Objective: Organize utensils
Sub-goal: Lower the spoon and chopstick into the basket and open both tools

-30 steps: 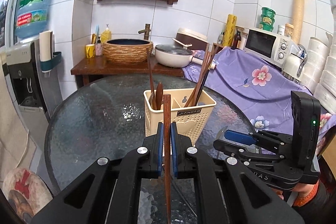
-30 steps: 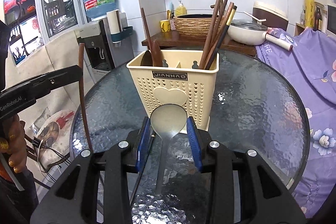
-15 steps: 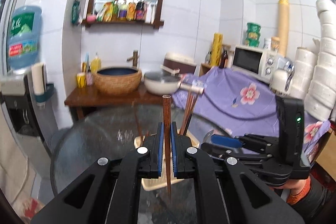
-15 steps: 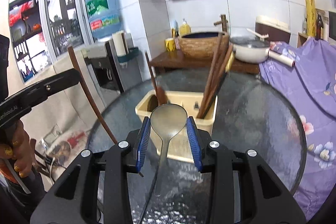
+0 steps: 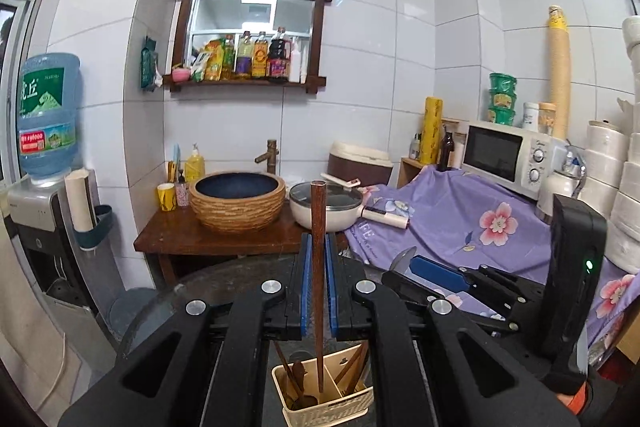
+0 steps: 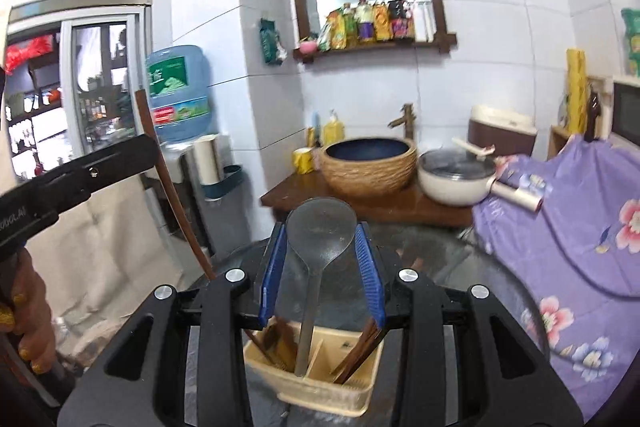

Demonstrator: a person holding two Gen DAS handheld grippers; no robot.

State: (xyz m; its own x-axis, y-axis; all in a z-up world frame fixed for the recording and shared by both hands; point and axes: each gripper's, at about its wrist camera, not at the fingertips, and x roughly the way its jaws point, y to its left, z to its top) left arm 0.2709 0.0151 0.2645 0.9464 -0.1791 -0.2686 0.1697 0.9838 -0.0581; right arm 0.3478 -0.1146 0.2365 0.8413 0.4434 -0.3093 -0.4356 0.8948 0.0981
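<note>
Both grippers have lifted well up since a second ago, so the cream caddy that used to fill the middle of each view now sits small at the bottom edge, seen from above.

Left gripper is clamped on a wooden chopstick, blue pads tight on both sides, stick running straight up the centre of the frame with its lower end pointing down at the caddy's left-hand slot. Right gripper has its pads around a metal spoon, bowl up in the middle of the frame, handle dropping toward the caddy; whether the pads really pinch the bowl's edges I can't say for sure, but the spoon hangs there, so I'd call it held.

Handling-wise, the chopstick looks light, stiff and thin, so it probably pivots easily if pinched at one spot; a mid-shaft grip like this seems sensible. That spoon is smooth metal, likely slippery, and gripping across the rounded bowl looks sketchy to me. Glass tabletop underneath, so a dropped spoon would clatter.
</note>
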